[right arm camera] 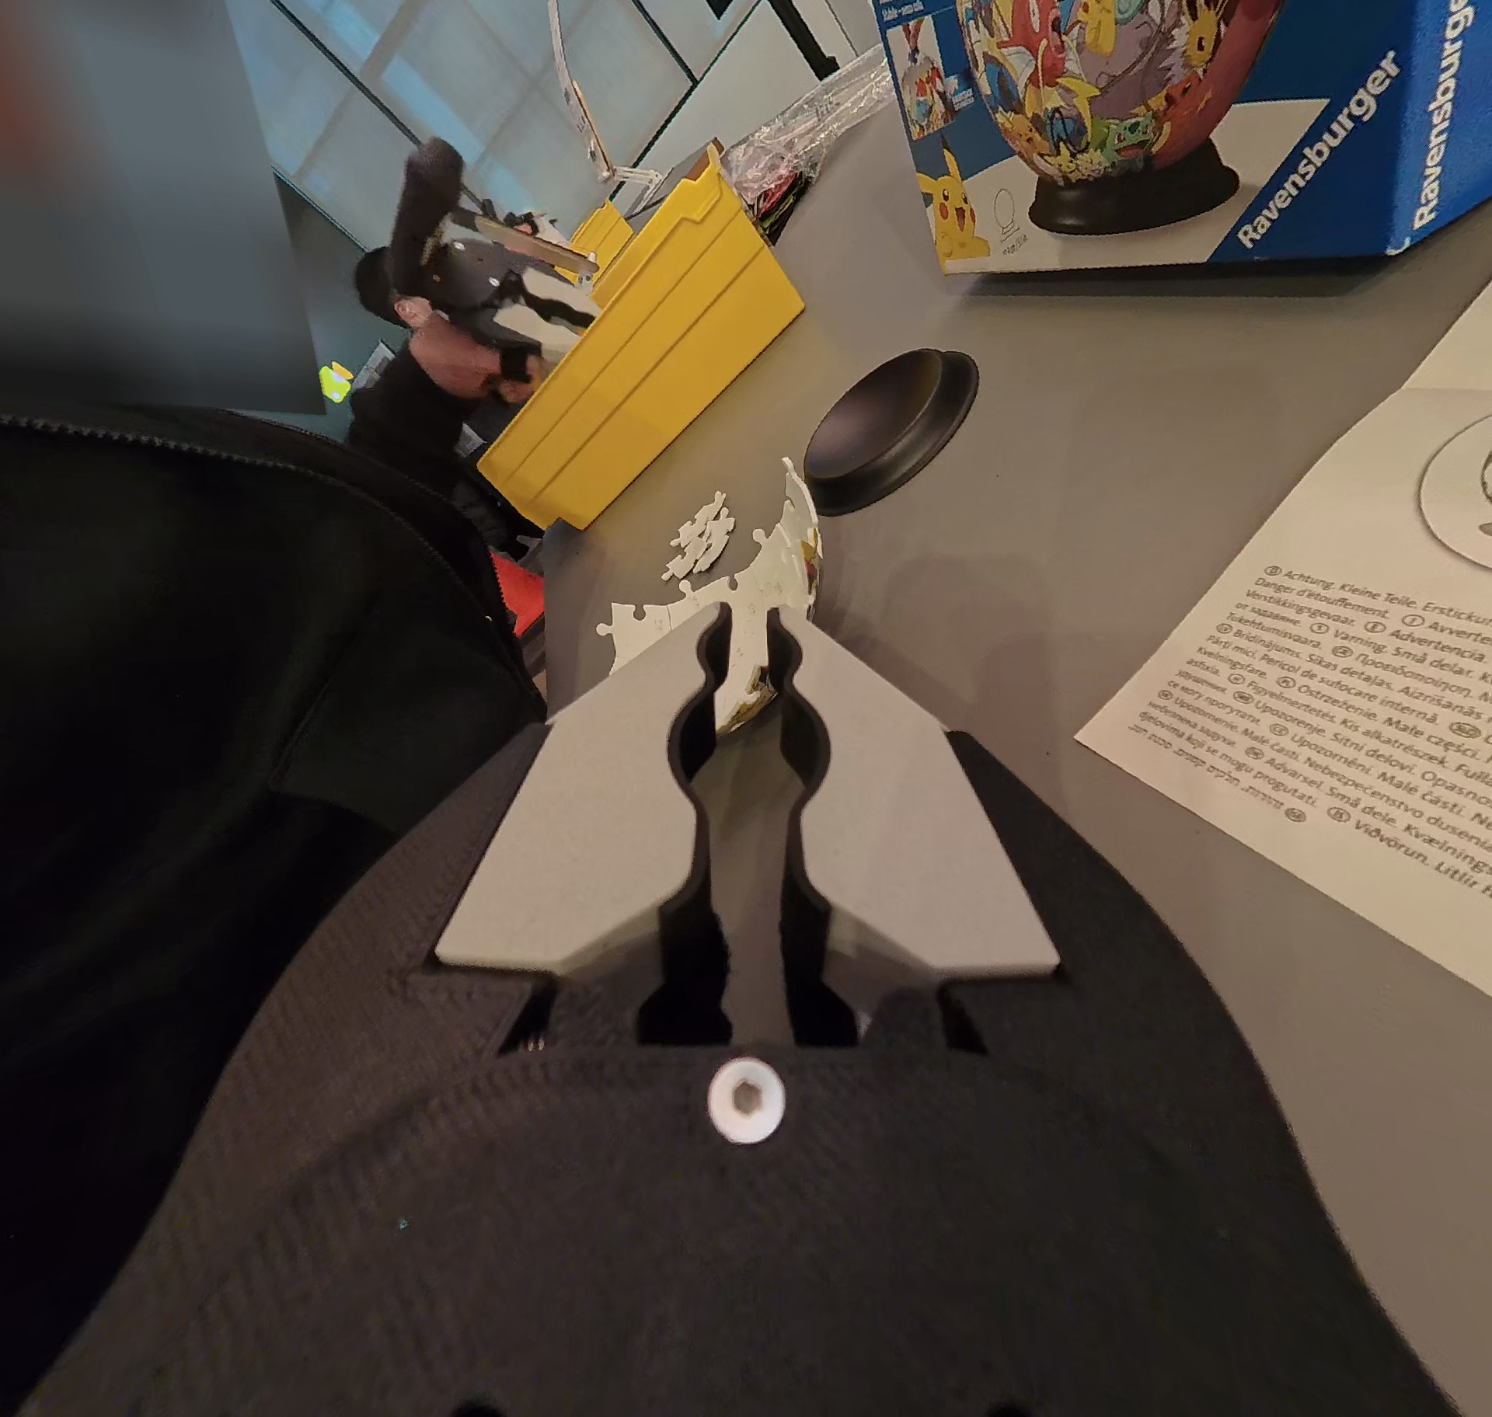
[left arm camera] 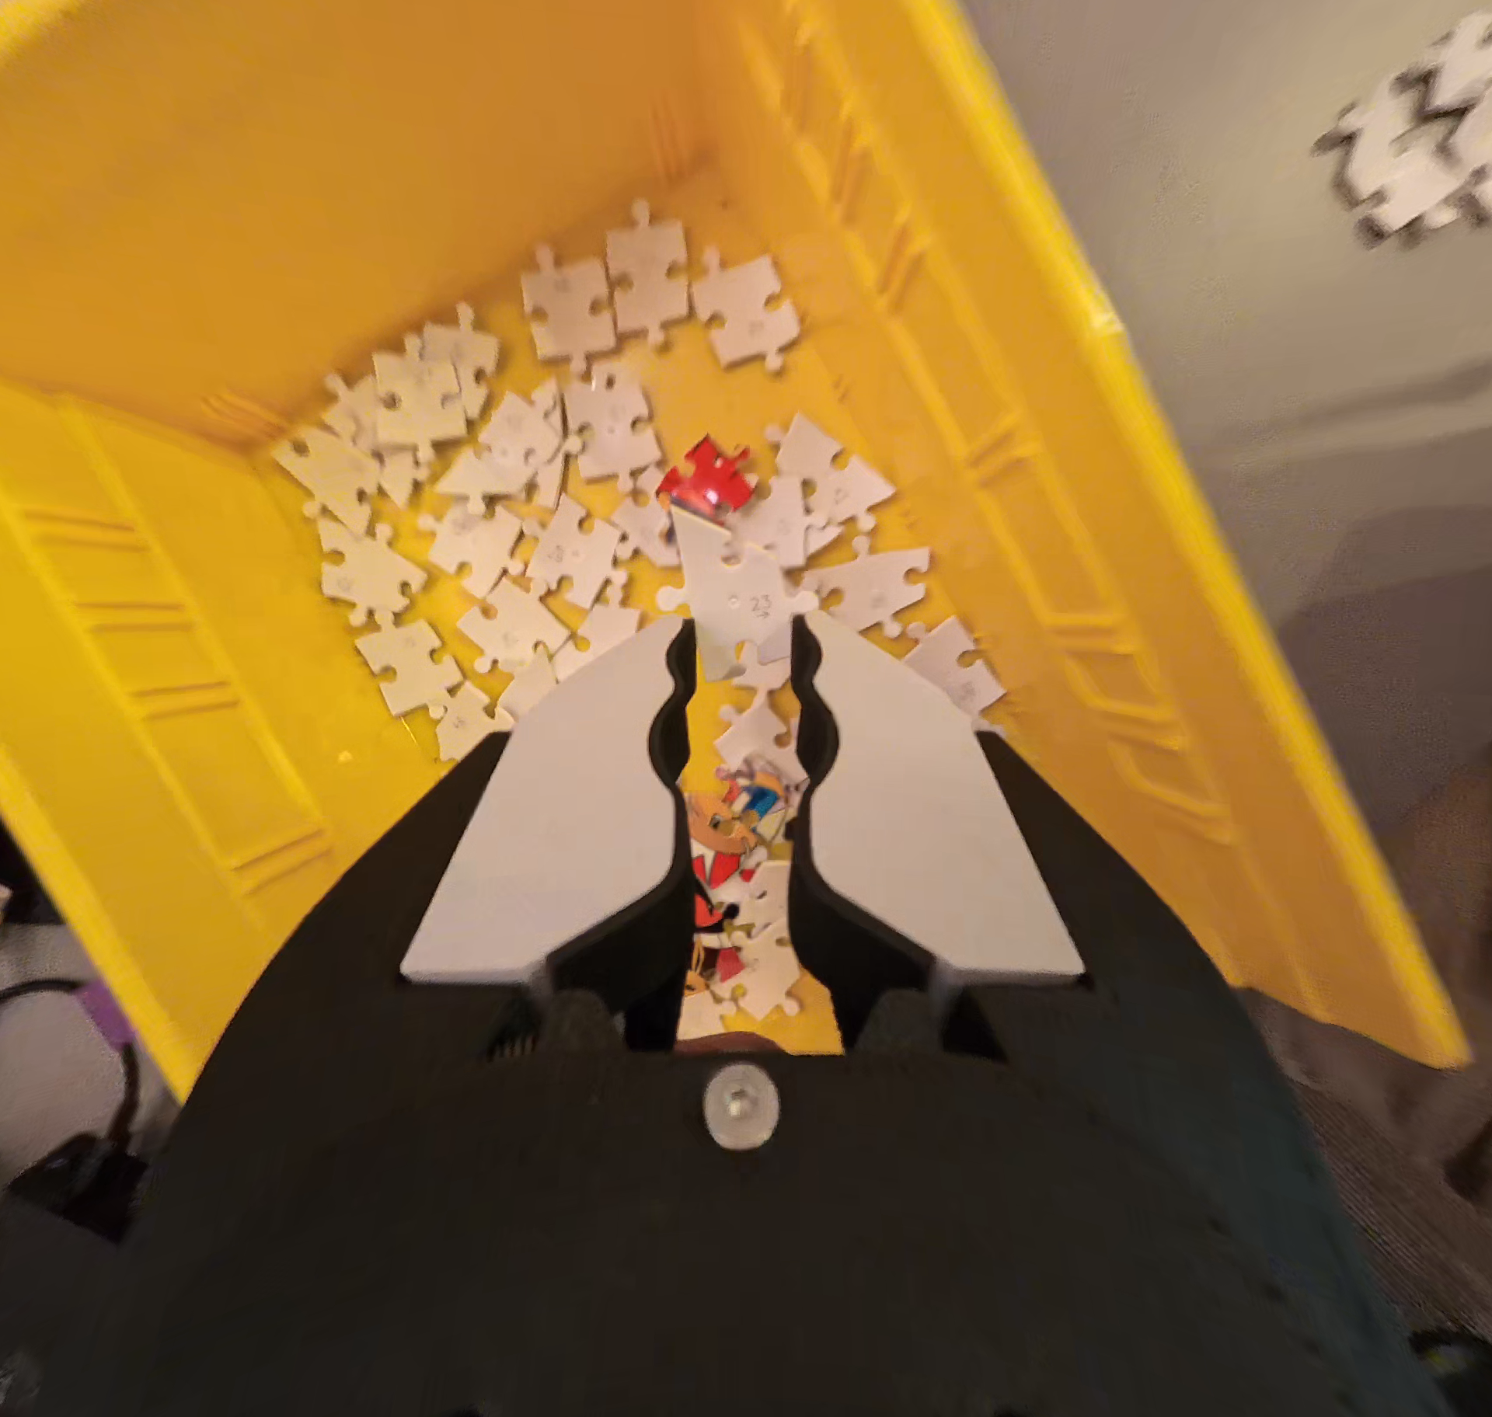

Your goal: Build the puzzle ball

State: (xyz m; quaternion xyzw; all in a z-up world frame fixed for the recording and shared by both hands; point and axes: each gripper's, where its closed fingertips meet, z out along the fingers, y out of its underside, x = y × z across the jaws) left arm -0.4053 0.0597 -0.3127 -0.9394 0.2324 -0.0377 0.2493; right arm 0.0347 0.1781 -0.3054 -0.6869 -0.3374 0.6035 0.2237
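My left gripper (left arm camera: 743, 626) is down inside a yellow bin (left arm camera: 323, 167) and is shut on a white puzzle piece (left arm camera: 727, 571), held back side up above several loose white pieces (left arm camera: 484, 506) and a red piece (left arm camera: 704, 468). Printed pieces (left arm camera: 731, 829) lie under the fingers. My right gripper (right arm camera: 749, 613) is low over the grey table, shut on the edge of the partly built puzzle ball (right arm camera: 787, 563), a curved white shell with a printed outside. The left gripper (right arm camera: 500, 280) also shows in the right wrist view, over the yellow bin (right arm camera: 646, 377).
A black ball stand (right arm camera: 888, 426) sits behind the shell. A small cluster of joined pieces (right arm camera: 698, 539) lies beside it, also in the left wrist view (left arm camera: 1421, 135). The puzzle box (right arm camera: 1211, 87) stands far right, an instruction sheet (right arm camera: 1332, 652) at right. A dark jacket (right arm camera: 242, 652) fills the left. Left tips to right tips: about 45 cm.
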